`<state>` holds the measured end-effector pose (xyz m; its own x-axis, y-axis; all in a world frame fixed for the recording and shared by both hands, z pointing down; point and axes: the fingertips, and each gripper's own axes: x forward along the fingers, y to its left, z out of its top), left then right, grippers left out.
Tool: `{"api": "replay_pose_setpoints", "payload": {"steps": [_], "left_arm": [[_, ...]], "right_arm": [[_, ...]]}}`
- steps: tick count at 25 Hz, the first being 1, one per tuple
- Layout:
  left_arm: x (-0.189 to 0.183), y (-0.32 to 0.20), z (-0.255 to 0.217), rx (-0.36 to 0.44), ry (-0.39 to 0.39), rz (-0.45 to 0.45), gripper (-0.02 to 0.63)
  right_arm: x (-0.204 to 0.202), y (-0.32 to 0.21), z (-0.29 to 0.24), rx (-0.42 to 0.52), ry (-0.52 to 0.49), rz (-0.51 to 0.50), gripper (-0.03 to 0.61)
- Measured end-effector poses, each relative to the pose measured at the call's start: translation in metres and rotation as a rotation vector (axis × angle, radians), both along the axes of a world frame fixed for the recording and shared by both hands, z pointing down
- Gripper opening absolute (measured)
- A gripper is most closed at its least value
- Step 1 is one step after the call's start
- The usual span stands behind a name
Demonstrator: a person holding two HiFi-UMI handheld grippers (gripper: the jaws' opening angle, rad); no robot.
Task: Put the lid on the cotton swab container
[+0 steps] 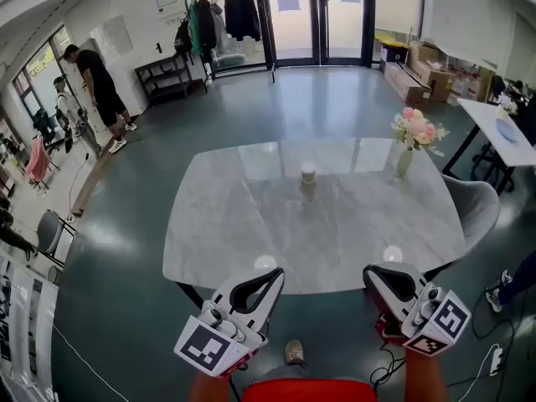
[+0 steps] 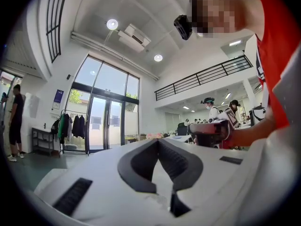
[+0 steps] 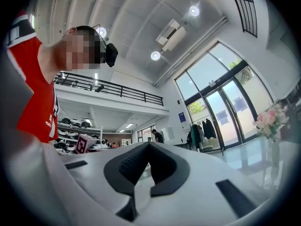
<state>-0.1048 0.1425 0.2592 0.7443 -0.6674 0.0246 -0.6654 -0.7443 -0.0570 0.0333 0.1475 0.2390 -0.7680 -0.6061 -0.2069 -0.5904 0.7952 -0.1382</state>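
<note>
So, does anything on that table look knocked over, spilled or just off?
Nothing stands out. The small container stands upright mid-table, the flower vase stands upright near the far right corner, and the marble table shows no spill. The left claw and right claw are shut and empty.

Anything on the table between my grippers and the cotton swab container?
Nothing: the head view shows only bare tabletop from the left gripper and right gripper to the cotton swab container.
</note>
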Motion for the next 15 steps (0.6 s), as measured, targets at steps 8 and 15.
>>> {"api": "replay_pose_setpoints", "payload": {"steps": [8,15], "left_arm": [[-0.016,-0.082,-0.012,0.082,0.027,0.024,0.017],[-0.024,-0.125,-0.012,0.080,0.053,-0.009,0.017]], "right_arm": [[-0.001,-0.071,0.006,-0.011,0.068,0.060,0.005],[0.002,-0.109,0.004,-0.025,0.089,0.068,0.005]]}}
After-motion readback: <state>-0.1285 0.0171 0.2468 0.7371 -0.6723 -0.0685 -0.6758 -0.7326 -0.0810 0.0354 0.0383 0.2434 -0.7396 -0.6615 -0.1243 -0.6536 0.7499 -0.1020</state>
